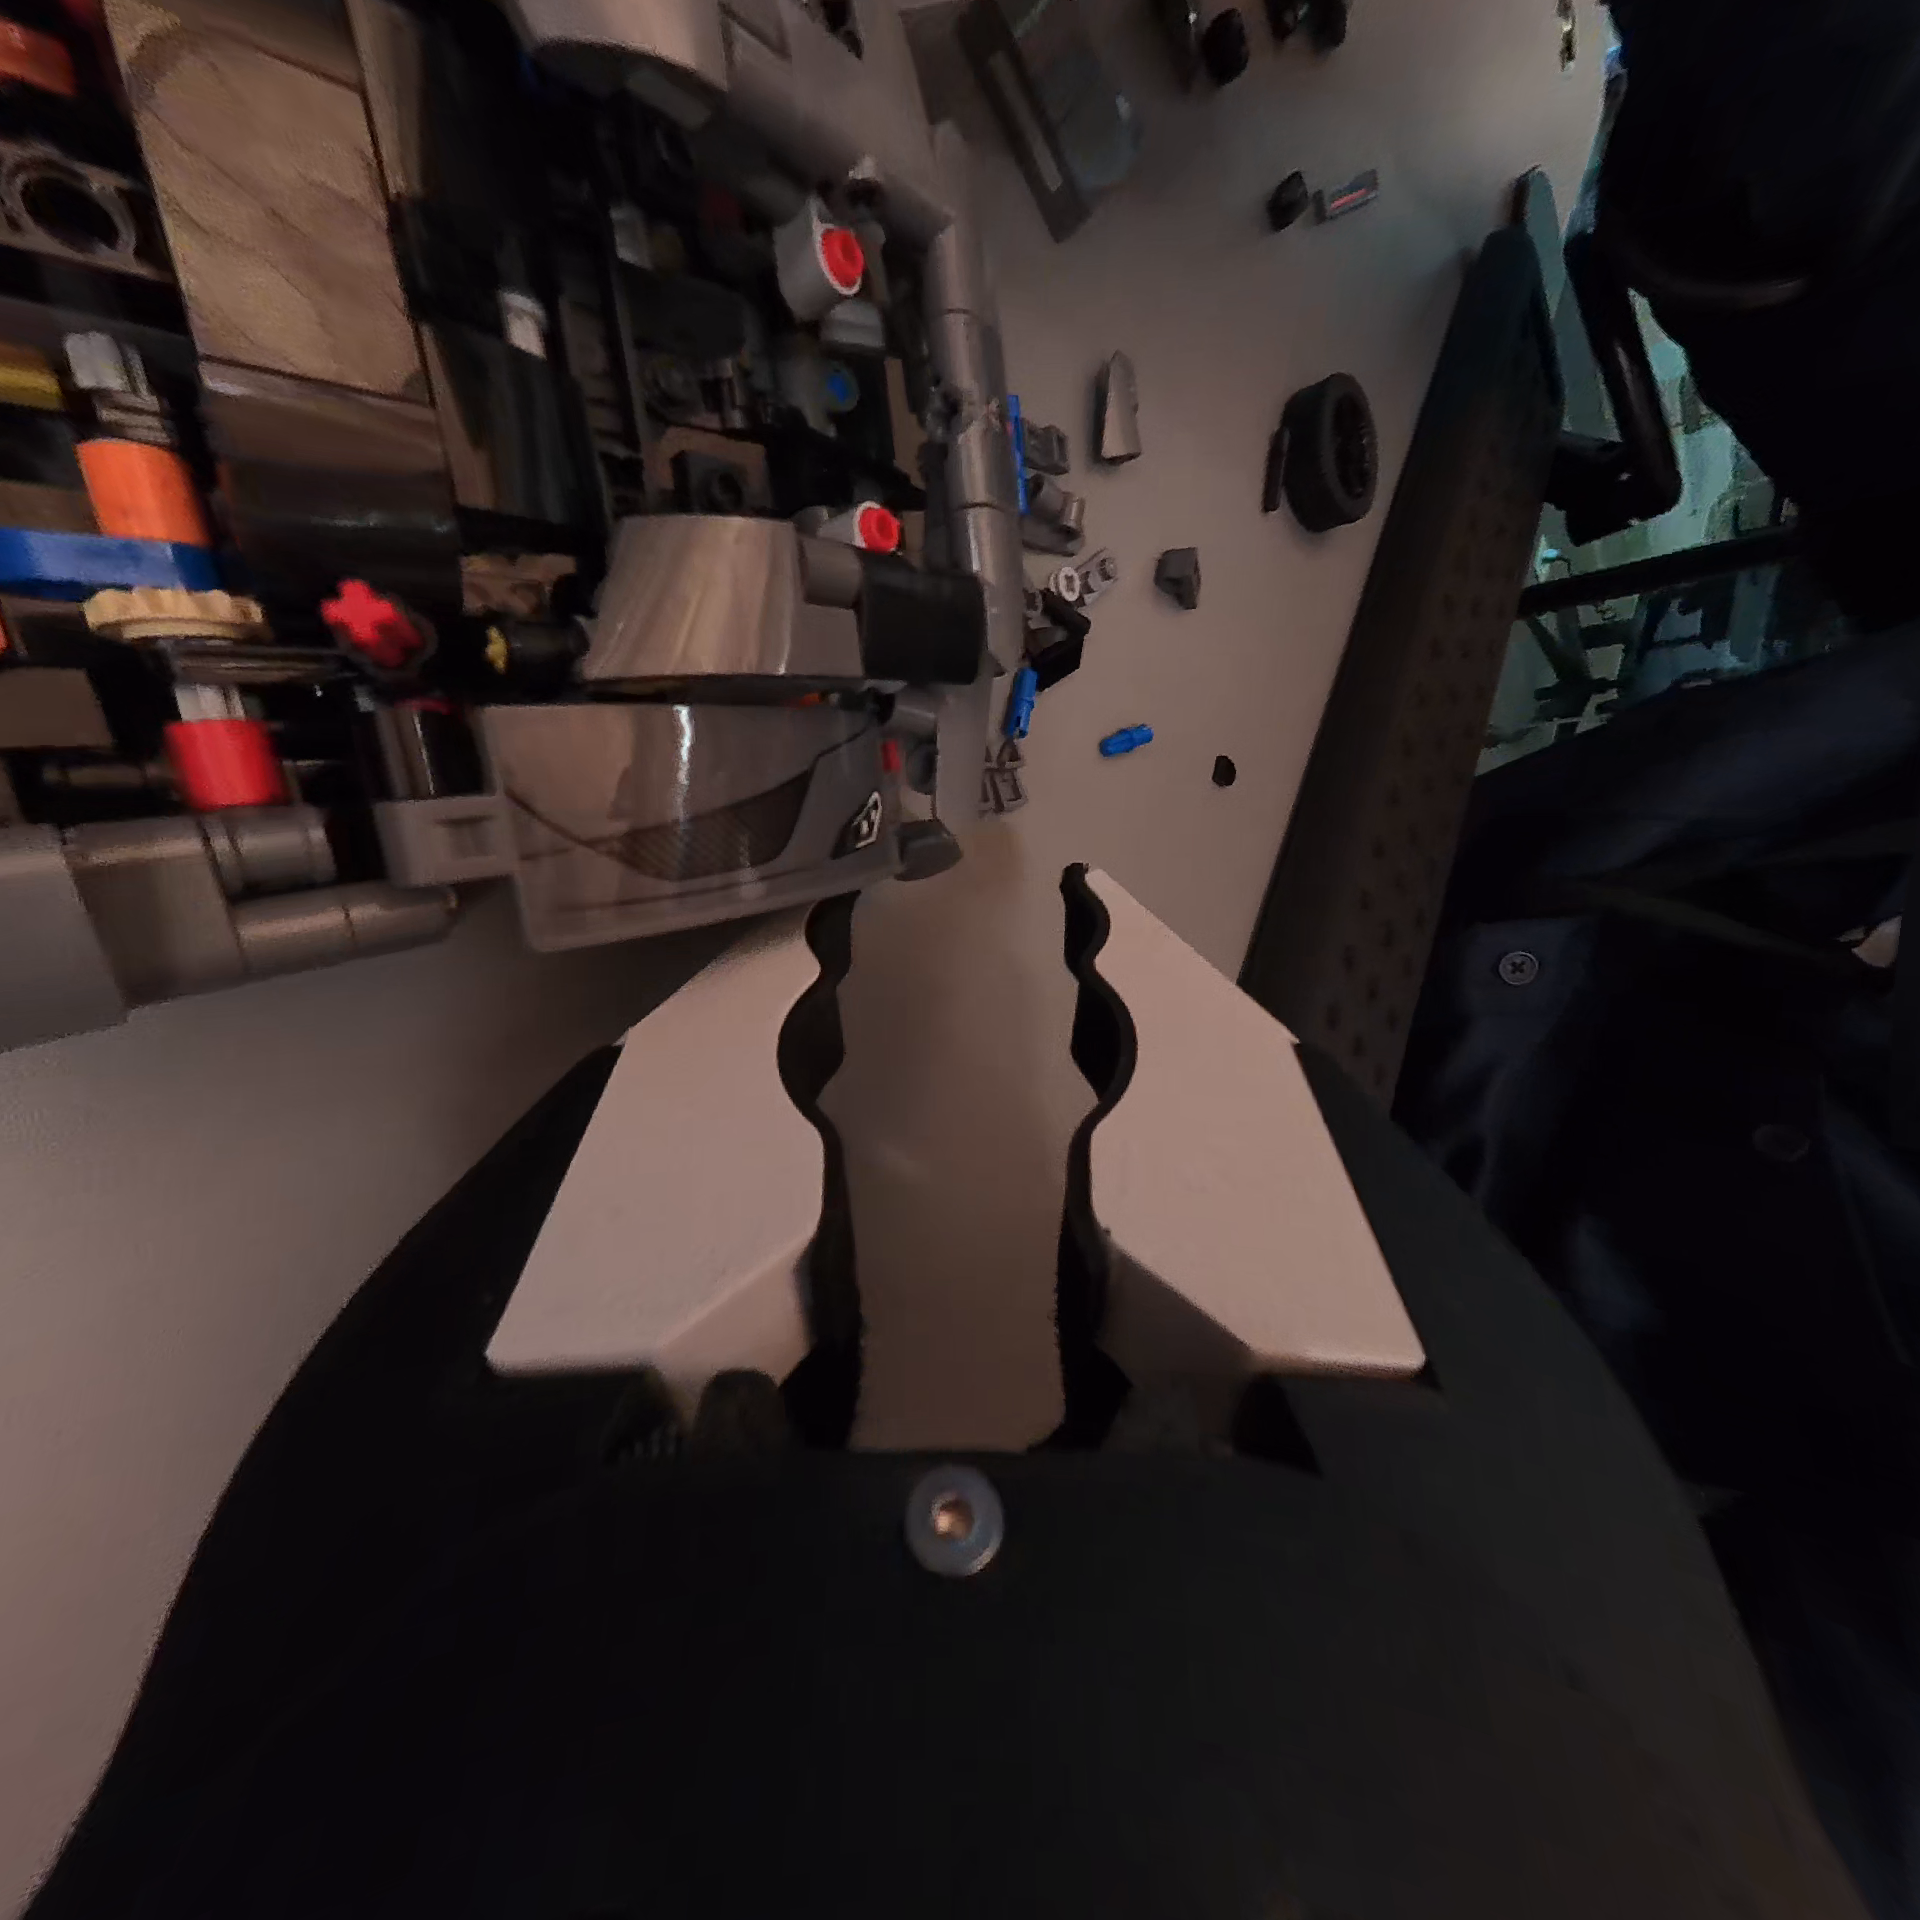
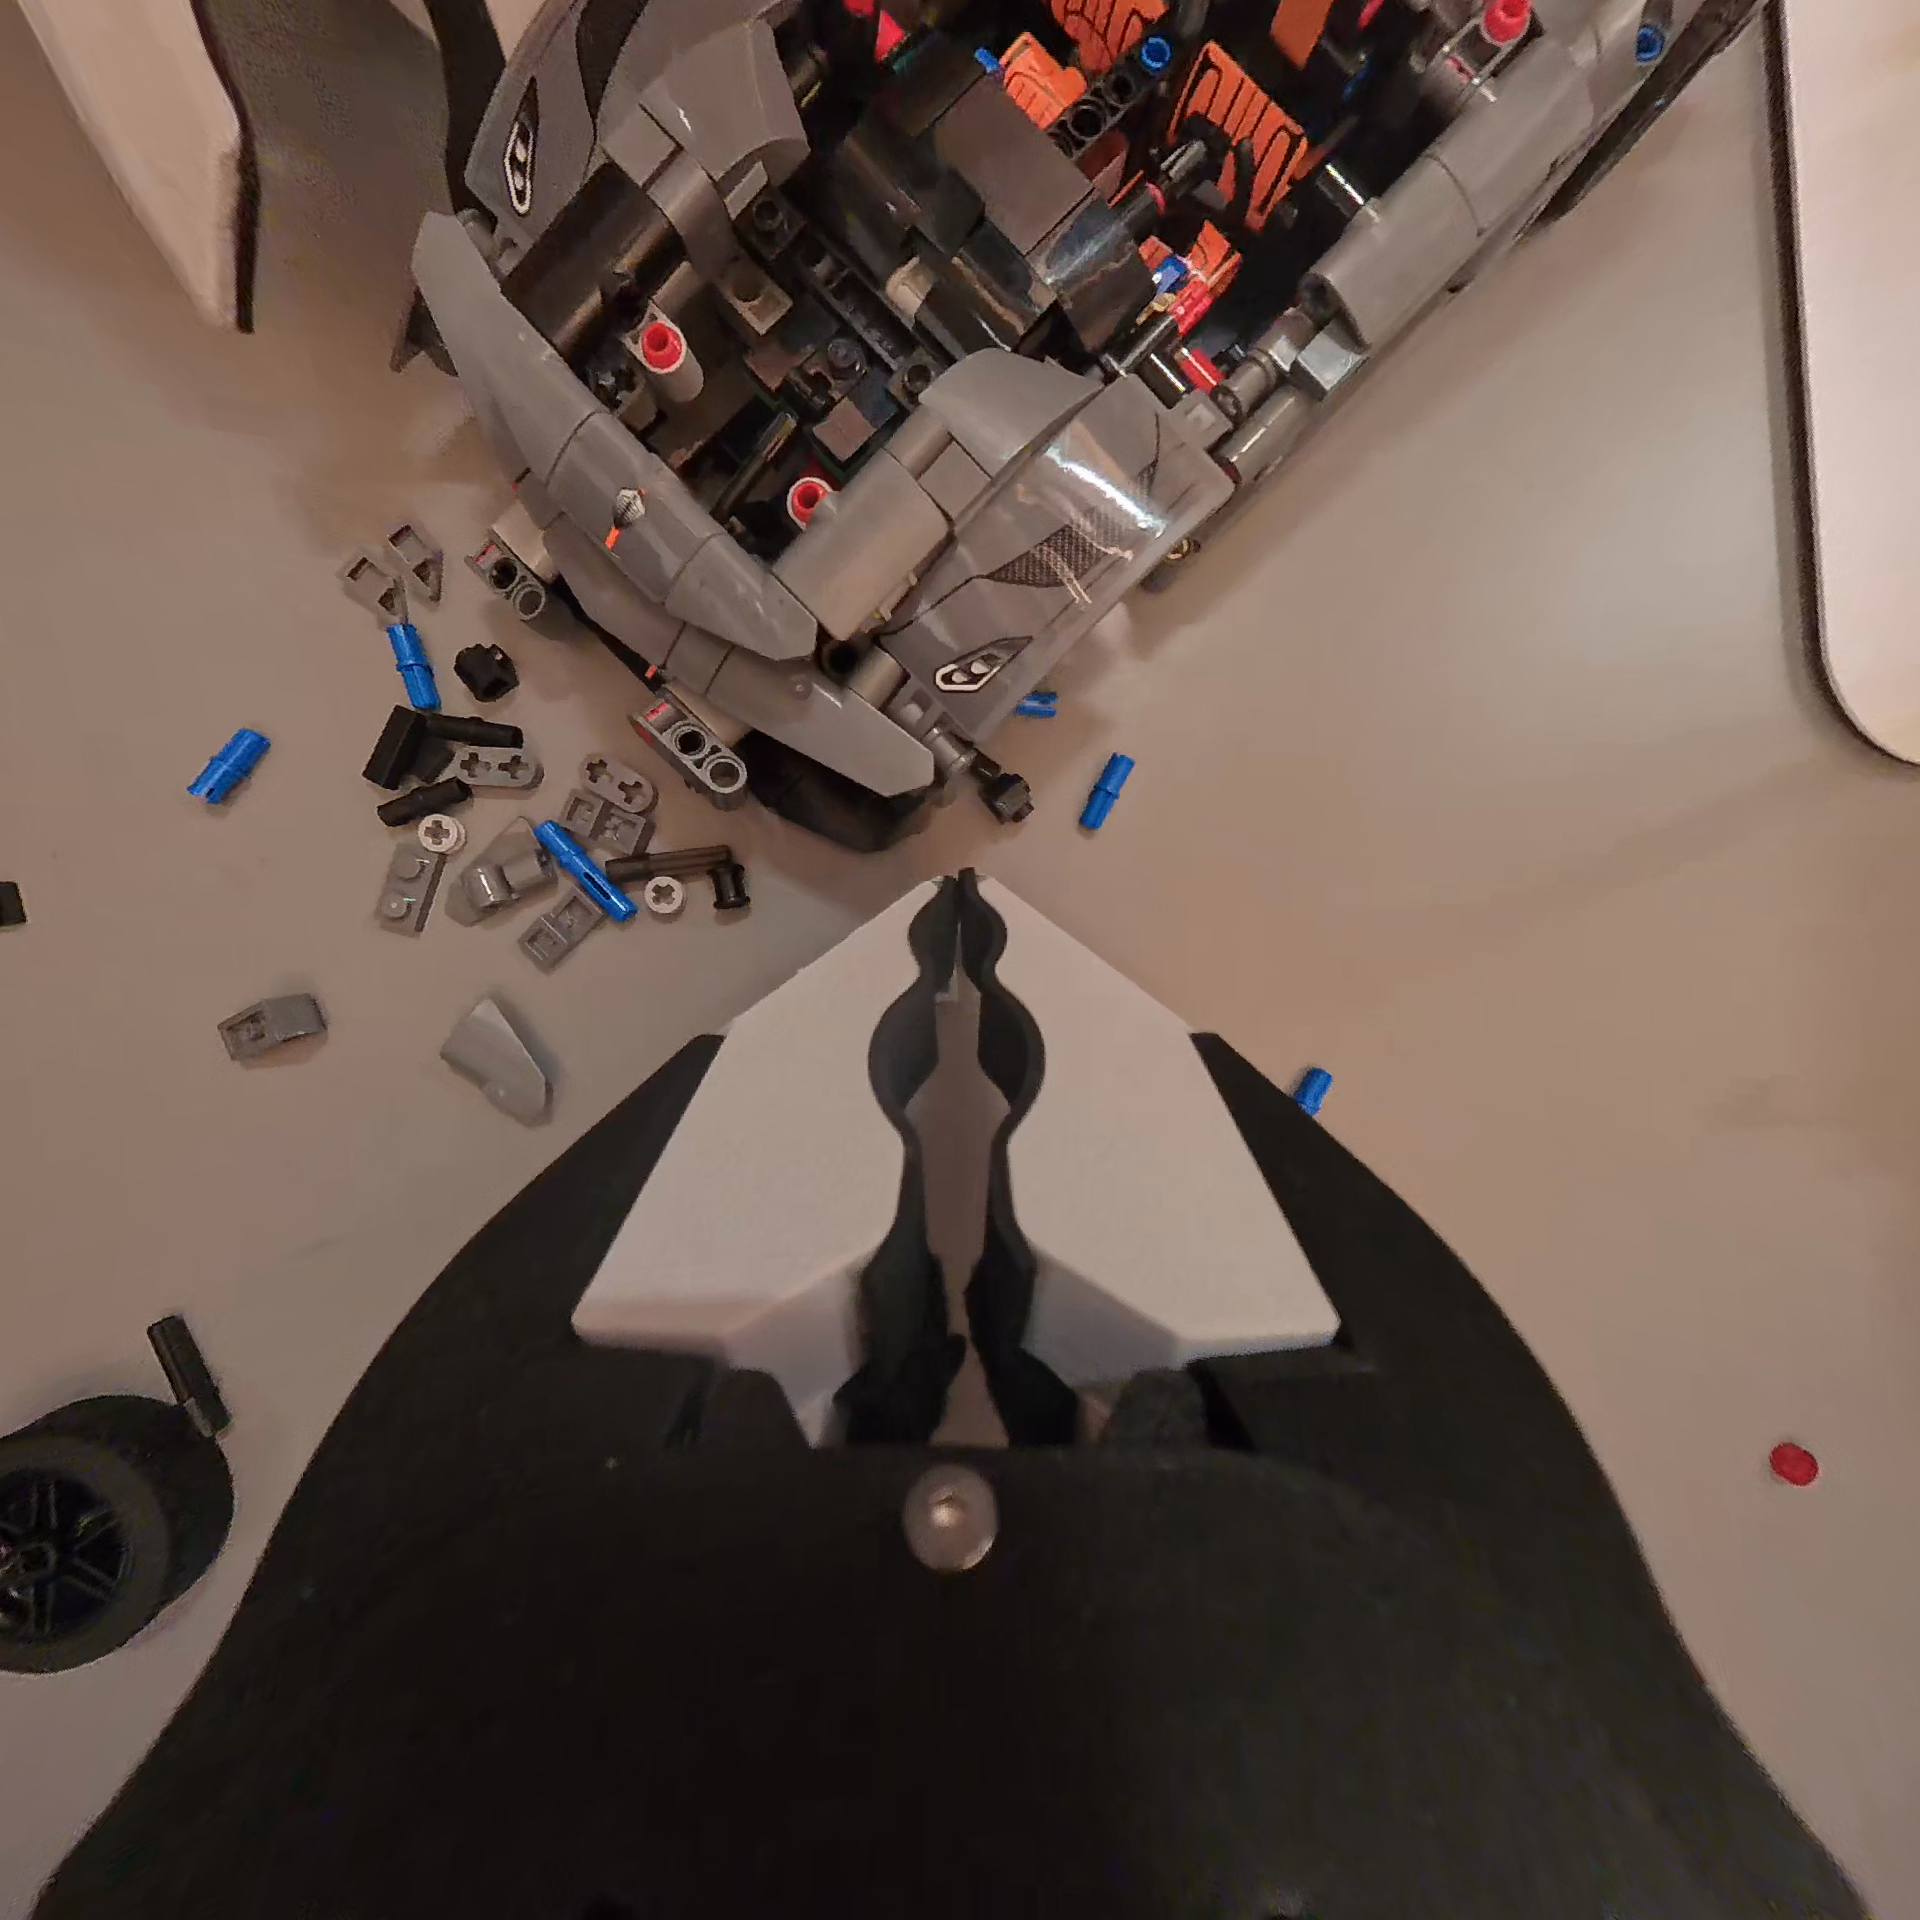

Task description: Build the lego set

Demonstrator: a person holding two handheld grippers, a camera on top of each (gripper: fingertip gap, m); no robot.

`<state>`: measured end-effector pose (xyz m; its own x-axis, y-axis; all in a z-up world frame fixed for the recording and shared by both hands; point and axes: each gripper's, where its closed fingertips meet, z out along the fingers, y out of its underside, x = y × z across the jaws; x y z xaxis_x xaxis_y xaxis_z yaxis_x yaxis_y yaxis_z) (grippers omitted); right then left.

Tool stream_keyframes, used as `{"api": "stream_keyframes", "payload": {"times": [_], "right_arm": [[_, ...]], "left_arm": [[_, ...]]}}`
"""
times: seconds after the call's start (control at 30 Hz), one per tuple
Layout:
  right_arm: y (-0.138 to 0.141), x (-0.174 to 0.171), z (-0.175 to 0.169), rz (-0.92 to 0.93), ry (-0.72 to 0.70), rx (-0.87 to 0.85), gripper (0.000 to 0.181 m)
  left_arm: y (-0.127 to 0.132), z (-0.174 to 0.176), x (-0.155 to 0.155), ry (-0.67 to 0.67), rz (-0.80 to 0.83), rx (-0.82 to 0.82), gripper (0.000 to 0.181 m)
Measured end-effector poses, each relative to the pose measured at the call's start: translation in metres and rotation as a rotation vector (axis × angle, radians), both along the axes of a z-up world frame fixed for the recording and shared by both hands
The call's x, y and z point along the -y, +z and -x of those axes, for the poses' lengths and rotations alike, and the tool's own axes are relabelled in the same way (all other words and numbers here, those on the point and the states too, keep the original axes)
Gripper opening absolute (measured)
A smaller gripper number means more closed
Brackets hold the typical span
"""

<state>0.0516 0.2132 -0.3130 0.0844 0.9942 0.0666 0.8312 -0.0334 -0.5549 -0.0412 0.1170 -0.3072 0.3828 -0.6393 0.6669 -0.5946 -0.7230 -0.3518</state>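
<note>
Right hand-held gripper point(image 2: 958, 883), tips pinched together and empty, hovers just short of the grey lego car point(image 2: 831, 436) nose

The pale bench point(image 2: 1455, 935) carried a half-built grey car point(image 2: 852, 436), scattered blue pins point(image 2: 227, 765), small grey pieces point(image 2: 613, 821), a black wheel point(image 2: 94, 1538) and a red stud point(image 2: 1793, 1463).

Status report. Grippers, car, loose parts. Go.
Left gripper open, empty. Right gripper shut, nothing visible between its tips. Grey car part-built; loose parts scattered beside its nose.
</note>
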Motion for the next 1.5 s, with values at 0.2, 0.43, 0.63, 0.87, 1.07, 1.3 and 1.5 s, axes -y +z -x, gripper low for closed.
{"api": "stream_keyframes", "payload": {"times": [0.2,0.43,0.63,0.87,1.07,1.3,1.5], "right_arm": [[-0.001,0.0,0.0,-0.002,0.001,0.007,0.0],[0.002,-0.003,-0.003,0.0,-0.01,-0.002,0.0],[0.003,-0.005,-0.005,-0.001,-0.019,-0.002,0.0],[0.007,-0.006,-0.005,0.07,-0.047,-0.043,0.003],[0.006,0.0,0.002,0.123,-0.054,-0.071,0.014],[0.0,0.004,0.007,0.153,-0.062,-0.076,0.015],[-0.004,0.004,0.009,0.129,-0.078,-0.072,0.007]], "left_arm": [[-0.004,-0.009,-0.005,0.024,0.005,0.028,0.023],[-0.008,-0.004,-0.007,0.026,0.001,0.025,0.001],[-0.003,-0.002,-0.01,0.037,-0.017,0.043,0.001],[0.011,0.009,-0.014,0.073,-0.055,0.051,0.015],[0.033,0.029,-0.024,0.099,-0.163,-0.002,0.018],[0.069,0.016,-0.041,0.048,-0.391,-0.067,0.018],[0.058,-0.024,-0.059,-0.091,-0.498,-0.164,0.016]]}}
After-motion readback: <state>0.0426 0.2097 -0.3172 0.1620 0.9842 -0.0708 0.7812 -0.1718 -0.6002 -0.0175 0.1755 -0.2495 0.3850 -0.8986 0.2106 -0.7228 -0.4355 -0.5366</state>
